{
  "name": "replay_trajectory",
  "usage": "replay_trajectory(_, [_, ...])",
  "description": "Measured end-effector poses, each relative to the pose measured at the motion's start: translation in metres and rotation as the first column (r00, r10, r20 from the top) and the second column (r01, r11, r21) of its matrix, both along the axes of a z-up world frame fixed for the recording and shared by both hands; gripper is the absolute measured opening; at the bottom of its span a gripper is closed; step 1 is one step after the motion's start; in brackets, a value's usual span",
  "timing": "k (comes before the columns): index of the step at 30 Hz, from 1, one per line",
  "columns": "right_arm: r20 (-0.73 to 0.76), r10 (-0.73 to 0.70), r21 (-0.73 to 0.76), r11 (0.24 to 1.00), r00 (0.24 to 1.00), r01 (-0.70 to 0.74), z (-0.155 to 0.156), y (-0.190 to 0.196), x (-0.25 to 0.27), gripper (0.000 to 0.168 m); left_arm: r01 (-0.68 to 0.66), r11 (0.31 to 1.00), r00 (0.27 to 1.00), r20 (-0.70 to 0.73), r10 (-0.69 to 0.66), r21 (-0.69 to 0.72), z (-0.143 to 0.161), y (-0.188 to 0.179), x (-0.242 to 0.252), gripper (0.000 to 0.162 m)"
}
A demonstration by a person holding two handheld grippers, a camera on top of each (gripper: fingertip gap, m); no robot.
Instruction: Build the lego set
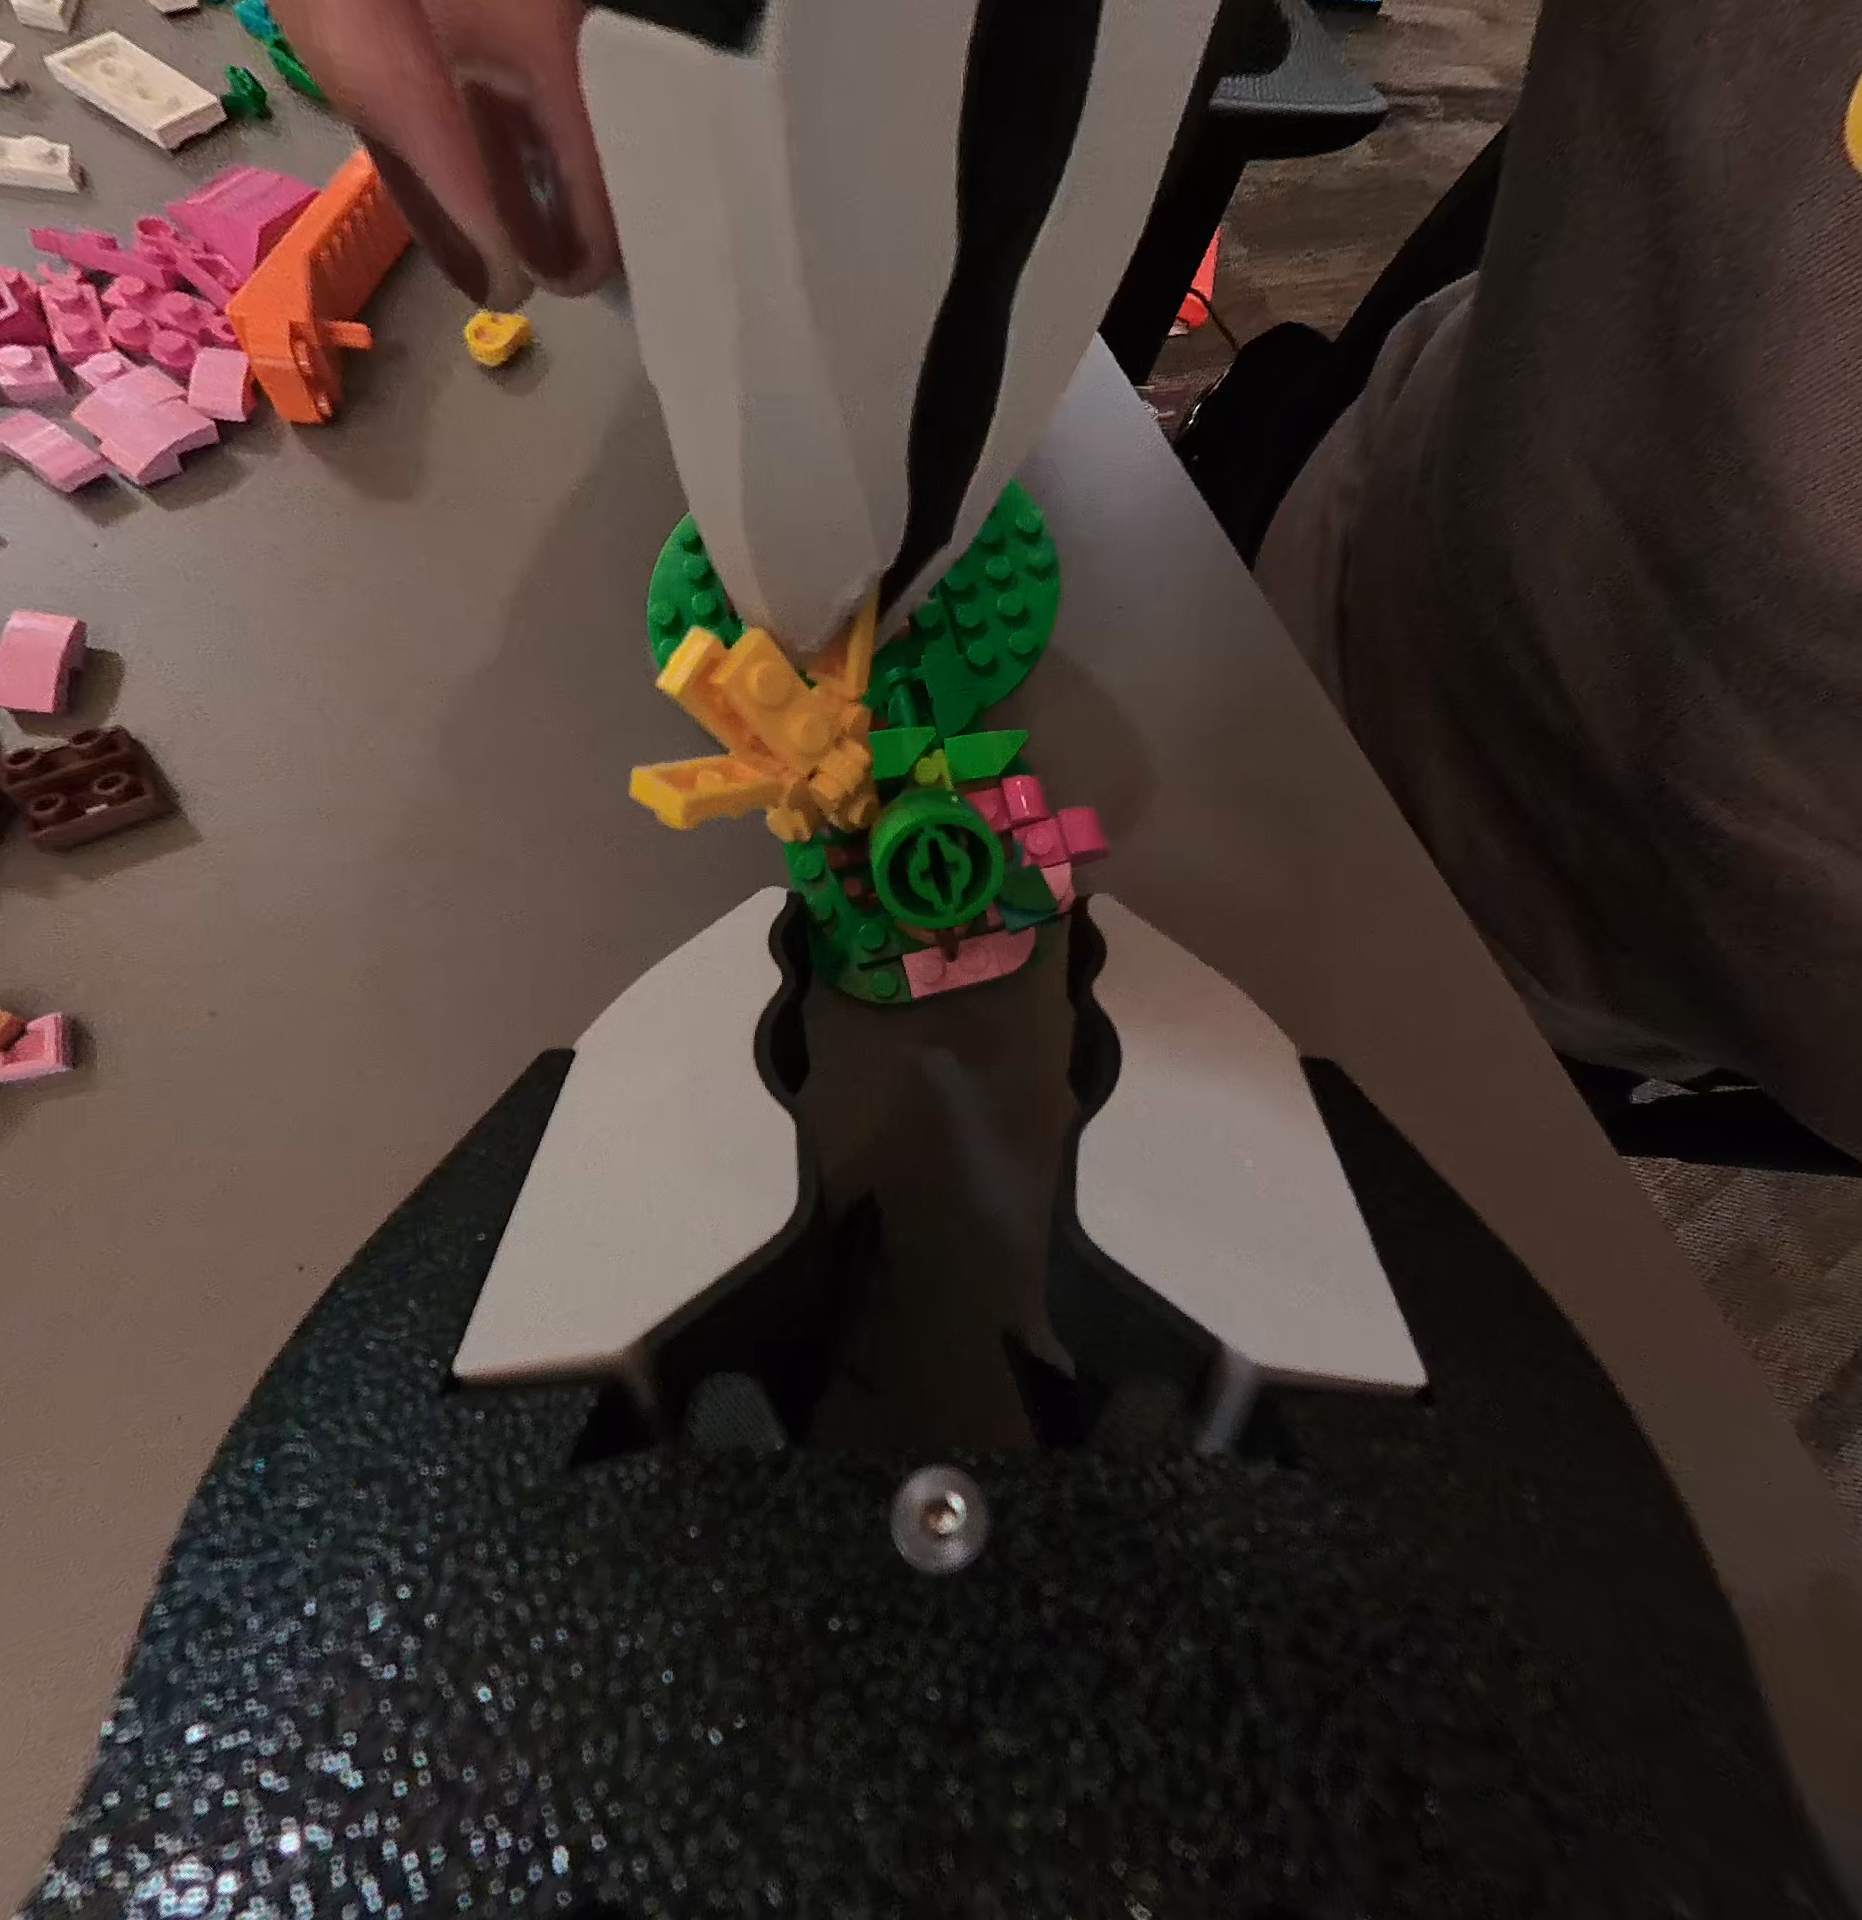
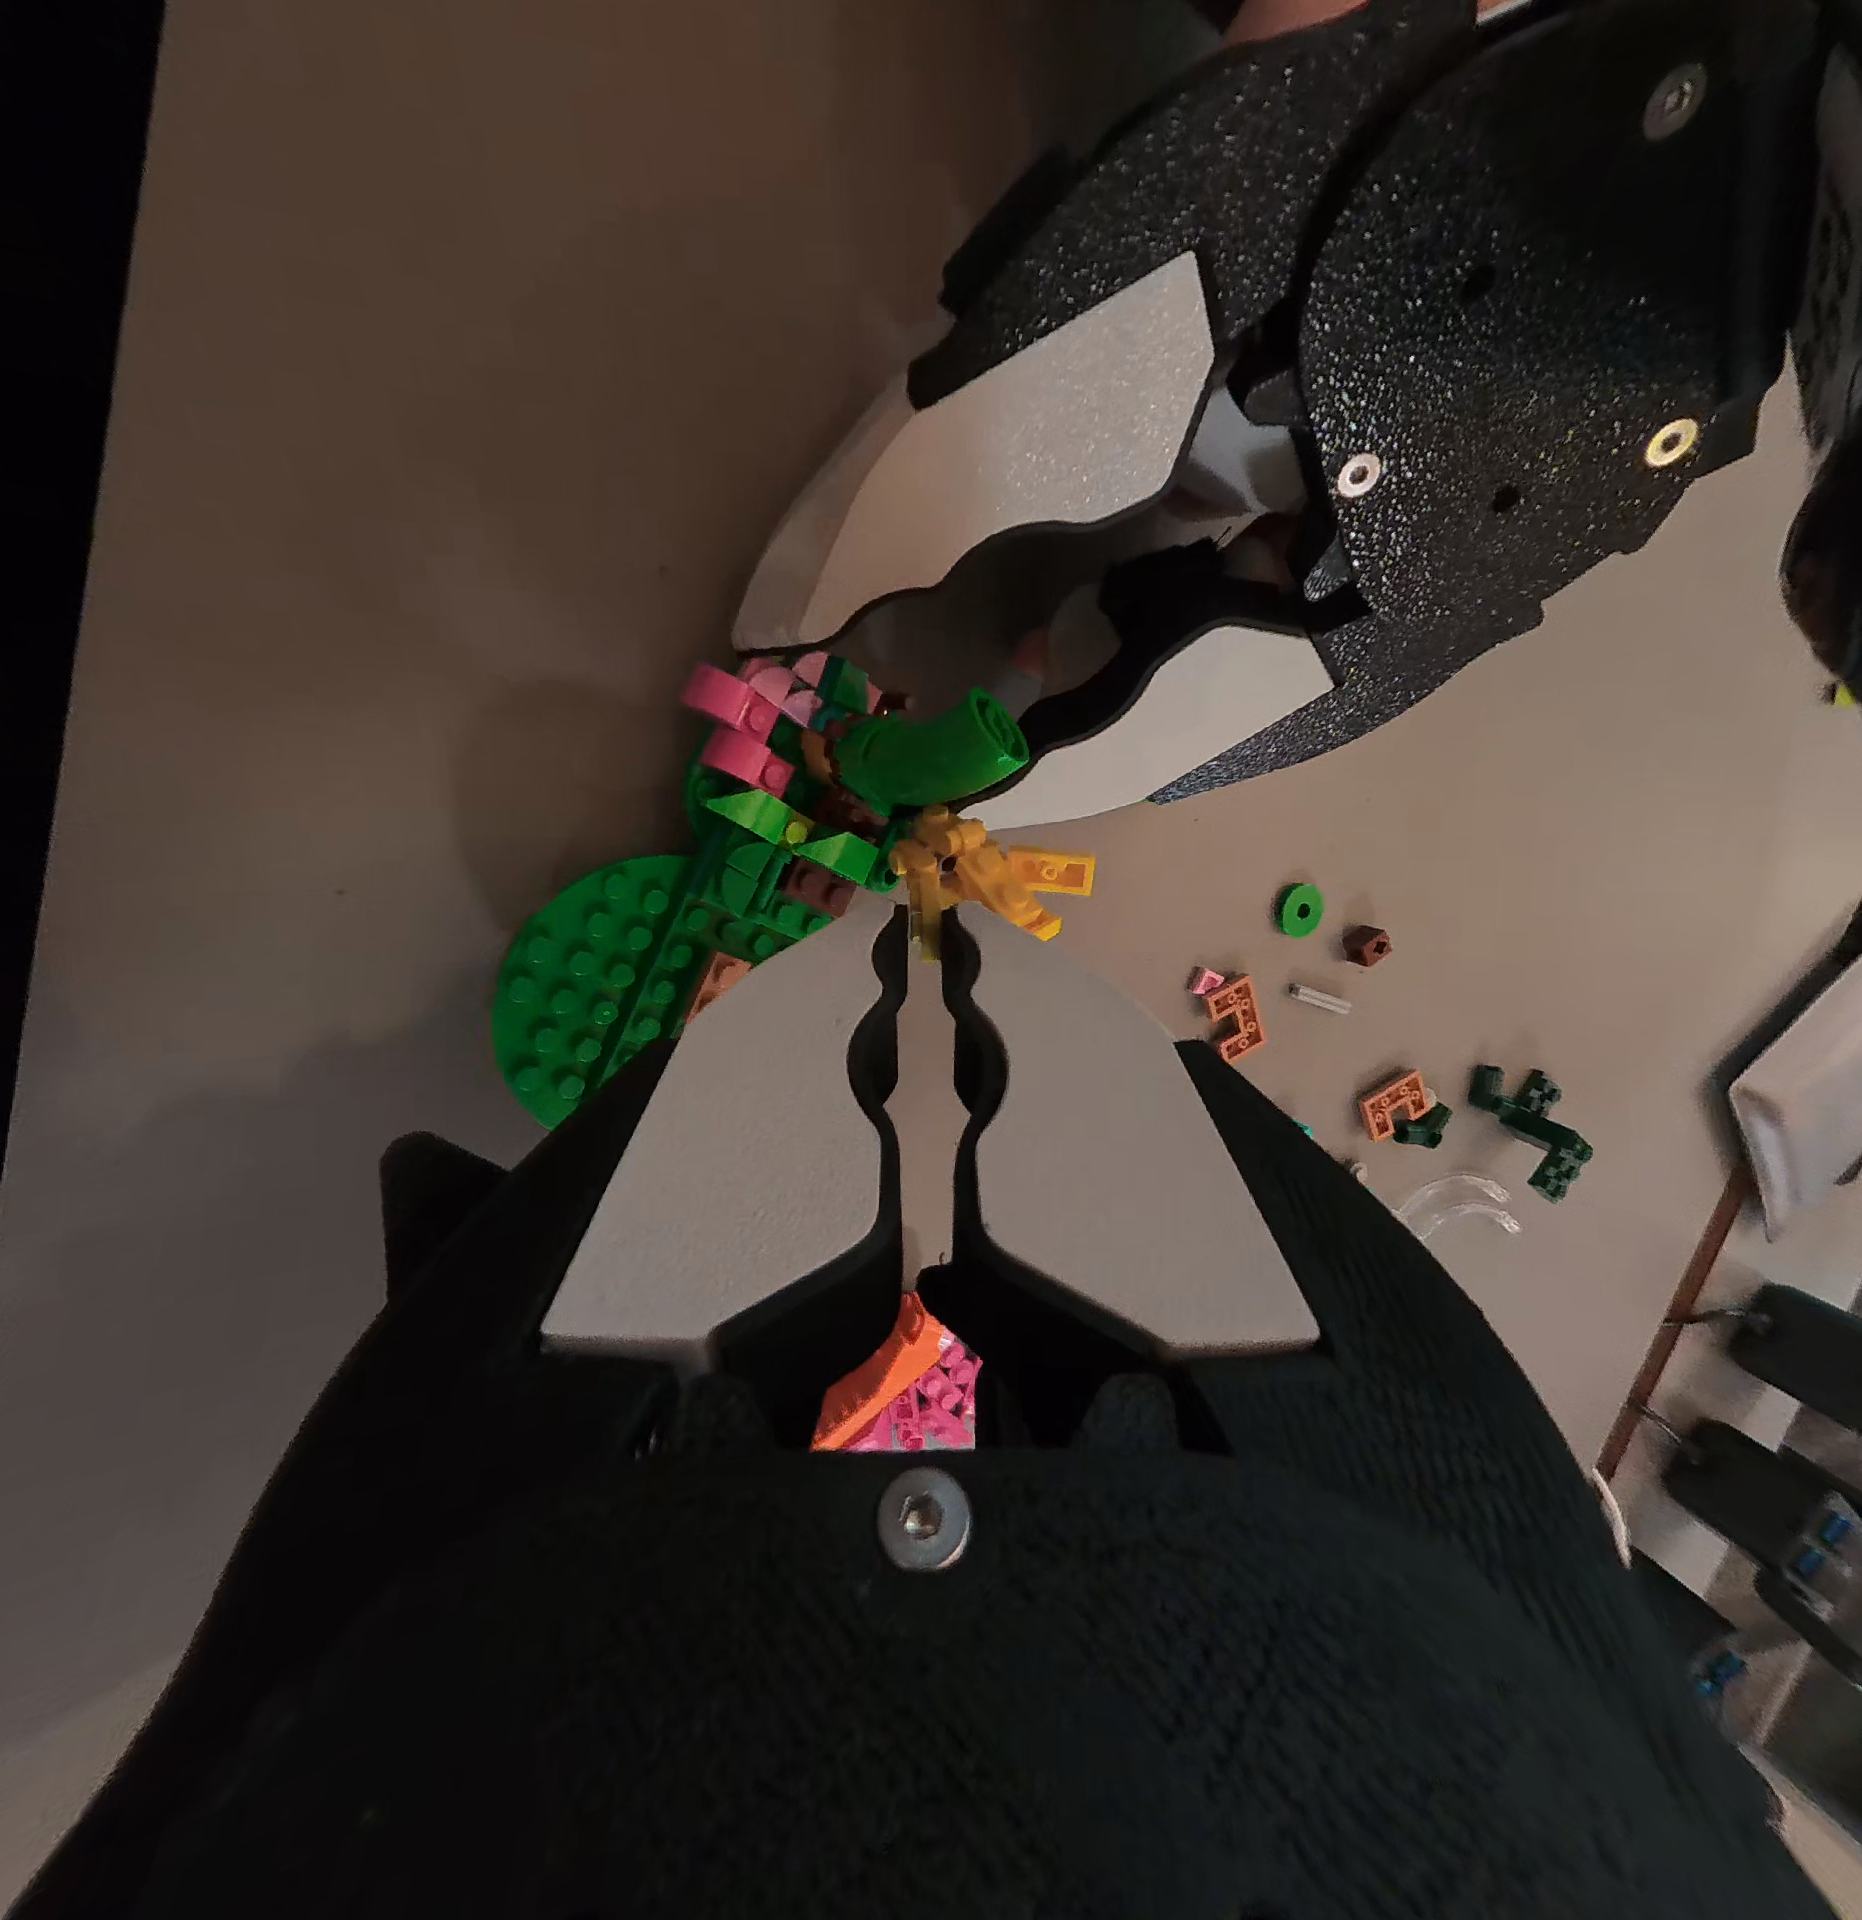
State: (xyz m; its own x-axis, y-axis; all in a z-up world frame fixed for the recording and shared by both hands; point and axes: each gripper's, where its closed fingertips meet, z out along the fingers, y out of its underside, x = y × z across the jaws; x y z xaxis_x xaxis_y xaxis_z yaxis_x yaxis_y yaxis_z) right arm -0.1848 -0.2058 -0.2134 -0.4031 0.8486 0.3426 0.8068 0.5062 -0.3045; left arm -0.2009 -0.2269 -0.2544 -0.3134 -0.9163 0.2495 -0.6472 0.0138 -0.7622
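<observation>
The lego build (image 1: 937, 873) lies on the grey table (image 1: 387, 727). It has round green studded leaves, a green cylinder stem, pink flower parts and a yellow flower (image 1: 771, 748). My left gripper (image 1: 935, 920) has its jaws around the build's pink and green end. It also shows in the right wrist view (image 2: 885, 727), on either side of the build (image 2: 615, 987). My right gripper (image 2: 925, 925) is shut on a thin petal of the yellow flower (image 2: 994, 878). In the left wrist view it (image 1: 865, 613) comes down from above onto that flower.
Loose pink bricks (image 1: 137, 353), an orange brick separator (image 1: 314, 291), white plates (image 1: 127, 88), brown bricks (image 1: 80, 784) and a small yellow piece (image 1: 496, 338) lie at the left. A hand (image 1: 470, 156) is above them. Small parts (image 2: 1299, 910) lie right of the build. The table edge (image 1: 1322, 727) runs diagonally, and a seated person (image 1: 1633, 623) is beyond it. My right fingertips sit around 5 cm from my left ones.
</observation>
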Motion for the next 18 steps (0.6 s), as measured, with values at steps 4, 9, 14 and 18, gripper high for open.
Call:
replay_trajectory(4, [-0.025, -0.009, 0.01, 1.0, 1.0, 0.01, 0.0009, -0.0008, 0.0, 0.005, -0.001, 1.0, 1.0, 0.001, 0.001, 0.011, -0.0004, -0.0001, 0.0001, 0.048])
replay_trajectory(9, [-0.04, -0.019, 0.029, 0.999, 0.999, 0.02, 0.0003, -0.0003, 0.0015, 0.006, -0.001, 0.999, 1.0, 0.006, 0.001, 0.043, -0.0012, 0.0009, 0.0008, 0.048])
replay_trajectory(14, [-0.064, -0.026, 0.028, 0.999, 0.998, 0.028, 0.0019, -0.0011, 0.0013, 0.006, -0.01, 0.995, 1.0, 0.014, 0.008, 0.096, -0.0026, 0.0044, 0.002, 0.048])
replay_trajectory(18, [-0.067, -0.027, 0.036, 0.999, 0.997, 0.03, 0.0019, -0.0018, 0.0017, 0.005, -0.019, 0.992, 1.0, 0.018, 0.017, 0.125, -0.0032, 0.0067, 0.0026, 0.048])
